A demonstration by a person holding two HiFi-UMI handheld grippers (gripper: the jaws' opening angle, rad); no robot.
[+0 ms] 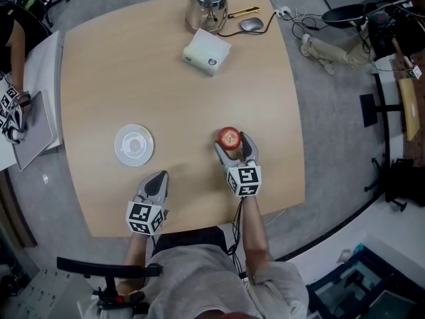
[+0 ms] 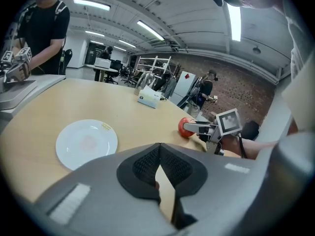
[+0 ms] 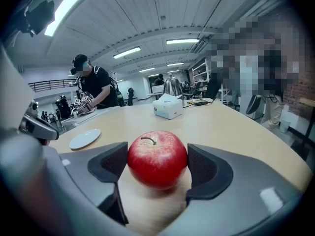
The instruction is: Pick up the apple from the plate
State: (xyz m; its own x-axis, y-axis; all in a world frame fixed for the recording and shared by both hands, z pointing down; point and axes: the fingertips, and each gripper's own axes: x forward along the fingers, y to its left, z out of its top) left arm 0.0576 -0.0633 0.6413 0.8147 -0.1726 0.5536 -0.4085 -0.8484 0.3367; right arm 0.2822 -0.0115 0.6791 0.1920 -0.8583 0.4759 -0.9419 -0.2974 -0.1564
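Right tongs are clamped on the apple near the front edge of the surface. Left tongs are together, near the plate.

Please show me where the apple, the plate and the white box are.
apple (image 3: 157, 159), right gripper view, middle of its red skin.
plate (image 1: 119, 145), head view, left rim.
white box (image 1: 207, 52), head view, top face.

**Workshop lit by ceiling strips**

A pale wooden counter with rounded corners stands on a grey carpeted floor, a white desk just beside it. Long strip lights cross a ribbed white ceiling; a brick wall closes one side.
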